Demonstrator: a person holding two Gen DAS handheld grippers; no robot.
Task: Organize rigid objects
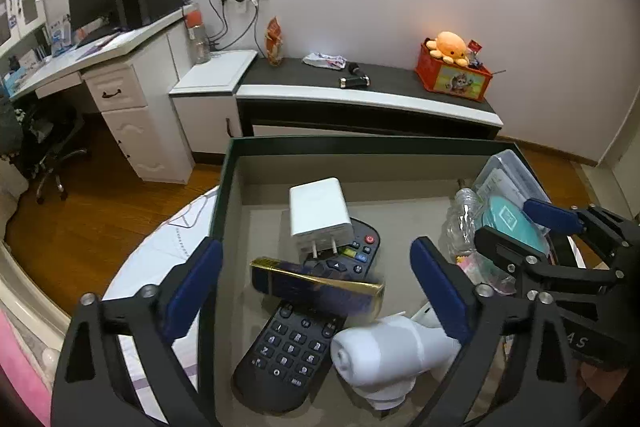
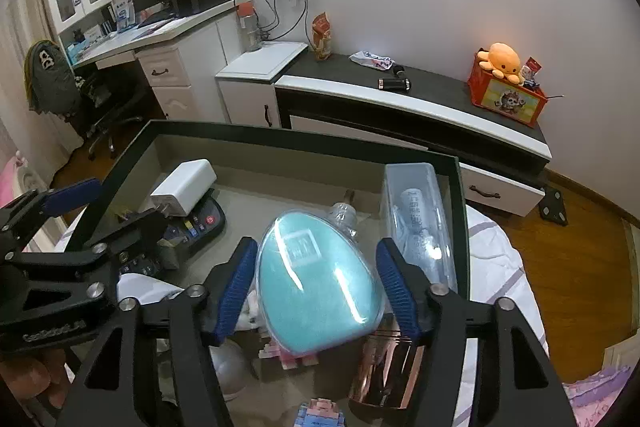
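**Both grippers over the dark-rimmed box of odds and ends**

The left hand-held gripper (image 1: pixel 316 279) hangs with its blue pads spread wide and gripping nothing, above the left half of the dark green cardboard box (image 1: pixel 360 143). Below it, a long navy and gold rectangular case (image 1: pixel 316 289) lies across a black remote control with grey number keys (image 1: pixel 292 347). A white plug-in wall charger (image 1: pixel 320 215) rests on the top end of the remote, prongs pointing toward the camera. A white rounded plastic device (image 1: pixel 384 355) sits just beside the remote, at the near right.

The right hand-held gripper (image 2: pixel 318 283) straddles a teal egg-shaped plastic case (image 2: pixel 316 283) in the box's right half; its pads lie close on either side, but whether they press the case cannot be told. A clear plastic rectangular container (image 2: pixel 416 211) stands against the right wall of the box. A shiny copper-coloured cylinder (image 2: pixel 384 371) lies near the front, with pink block pieces (image 2: pixel 296 355) beside it.
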